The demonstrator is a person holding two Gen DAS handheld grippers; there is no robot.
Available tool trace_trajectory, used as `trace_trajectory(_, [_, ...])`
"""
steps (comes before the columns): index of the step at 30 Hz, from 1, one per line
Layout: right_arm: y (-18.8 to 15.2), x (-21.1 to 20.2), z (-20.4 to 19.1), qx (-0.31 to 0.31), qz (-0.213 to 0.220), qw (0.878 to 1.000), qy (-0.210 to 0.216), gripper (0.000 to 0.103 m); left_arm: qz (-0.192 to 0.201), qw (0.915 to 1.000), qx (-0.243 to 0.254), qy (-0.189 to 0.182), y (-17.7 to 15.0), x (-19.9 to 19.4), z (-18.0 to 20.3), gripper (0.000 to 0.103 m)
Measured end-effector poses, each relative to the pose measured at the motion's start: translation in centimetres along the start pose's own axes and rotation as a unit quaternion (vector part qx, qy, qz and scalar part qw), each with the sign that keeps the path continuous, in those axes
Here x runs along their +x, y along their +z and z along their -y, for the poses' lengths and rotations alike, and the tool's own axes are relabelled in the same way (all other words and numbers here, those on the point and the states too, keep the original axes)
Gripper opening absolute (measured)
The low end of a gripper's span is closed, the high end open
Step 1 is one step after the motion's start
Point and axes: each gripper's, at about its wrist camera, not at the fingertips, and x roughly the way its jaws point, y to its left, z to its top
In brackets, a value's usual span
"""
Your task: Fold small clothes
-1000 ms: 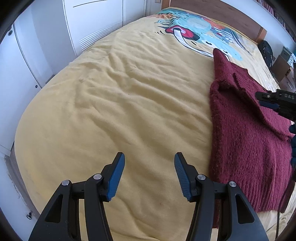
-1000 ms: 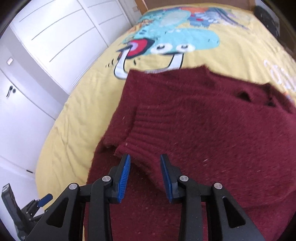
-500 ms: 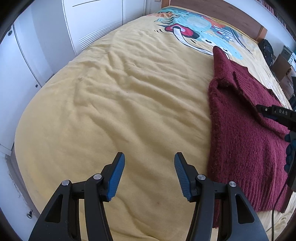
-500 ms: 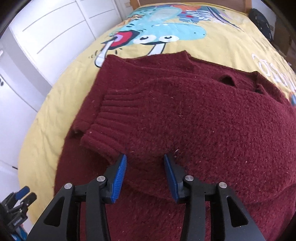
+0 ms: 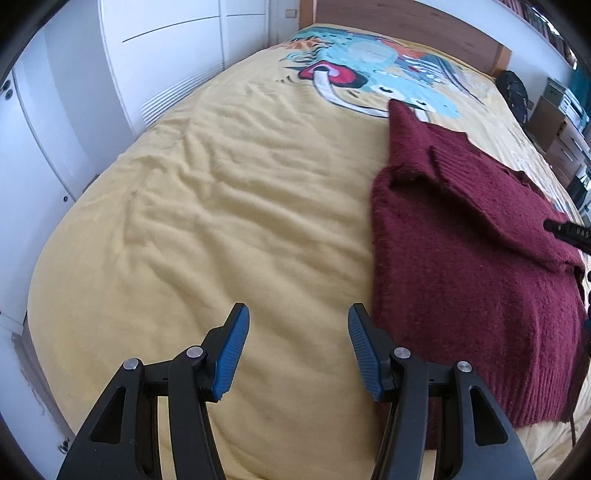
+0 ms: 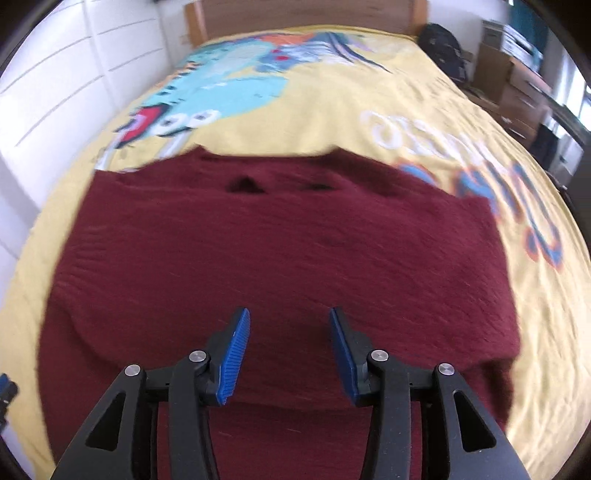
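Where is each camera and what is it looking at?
Left wrist view: sits on the left gripper, looking down past its open fingers at the yellow bedspread; the maroon sweater lies to the right.
Right wrist view: sits on the right gripper, looking down over the sweater toward the headboard; its fingers have just been opening, with nothing between them.
Both show the sweater, the bedspread and its cartoon print.

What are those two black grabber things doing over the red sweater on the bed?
A person is folding a dark red sweater on a yellow bedspread. One sleeve is already folded across it. The right gripper hovers above the sweater; its jaws have just been opening and nothing is pinched between them. The left gripper waits open over bare bedspread beside the sweater.
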Motion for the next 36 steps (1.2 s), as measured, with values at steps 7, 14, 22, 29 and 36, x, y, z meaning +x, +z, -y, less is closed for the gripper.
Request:
trace_trajectory(7, [-2.7, -1.9, 1.7, 0.012, -0.002, 1.000, 0.027, 0.047, -0.002, 0.9999, 0.015, -0.005, 0.7, -0.8, 1.7, 0.050])
trace_trajectory(14, [-4.9, -6.7, 2.8, 0.028, 0.023, 0.999, 0.025, 0.051, 0.005, 0.9995, 0.030, -0.008, 0.8, -2.3, 2.7, 0.050])
trace_trajectory(22, [-10.3, -11.7, 4.4, 0.034, 0.035, 0.999, 0.008, 0.059, 0.010, 0.9988, 0.044, -0.020, -0.4, -4.2, 4.0, 0.050])
trace_trajectory(29, [-15.1, -14.6, 6.6, 0.054, 0.030, 0.998, 0.004, 0.060, 0.010, 0.9984, 0.051, -0.023, -2.3, -5.3, 4.5, 0.056])
trace_trajectory(36, [-19.6, -15.9, 8.8, 0.087, 0.018, 0.996, 0.003, 0.063, 0.008, 0.9982, 0.054, -0.024, -4.2, -6.3, 4.5, 0.059])
